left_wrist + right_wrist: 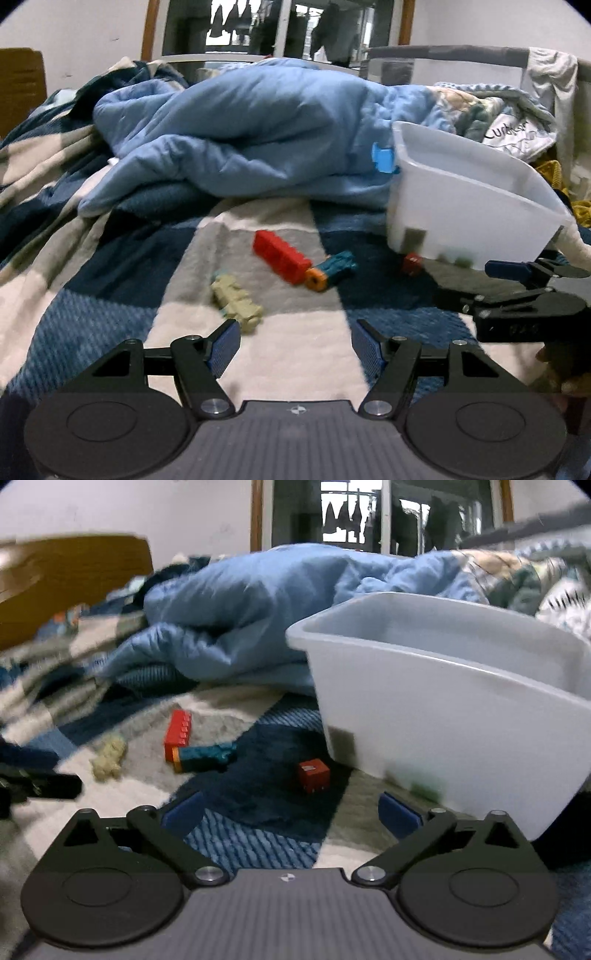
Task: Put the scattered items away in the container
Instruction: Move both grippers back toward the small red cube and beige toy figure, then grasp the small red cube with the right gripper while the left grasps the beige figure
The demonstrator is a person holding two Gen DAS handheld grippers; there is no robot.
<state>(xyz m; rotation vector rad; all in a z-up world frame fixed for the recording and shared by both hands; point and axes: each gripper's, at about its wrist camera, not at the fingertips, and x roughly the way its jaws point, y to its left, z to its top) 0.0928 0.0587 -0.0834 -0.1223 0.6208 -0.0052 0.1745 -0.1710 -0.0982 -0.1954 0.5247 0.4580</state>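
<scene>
Toy blocks lie scattered on a checked blanket. A long red block (282,256) (178,733) sits beside a teal block with an orange end (330,271) (205,757). A beige block (236,297) (108,758) lies nearer, just beyond my left gripper (293,345), which is open and holds nothing. A small red cube (412,263) (314,775) rests by the white translucent bin (476,206) (461,731), which has some pieces inside. My right gripper (290,812) is open wide and empty, a little short of the cube; it also shows in the left wrist view (517,273).
A bunched light-blue duvet (236,136) (240,613) fills the bed behind the toys. A blue clip (384,157) rests on it by the bin. Patterned bedding (509,122) is piled at the right. A brown headboard (70,576) stands at far left.
</scene>
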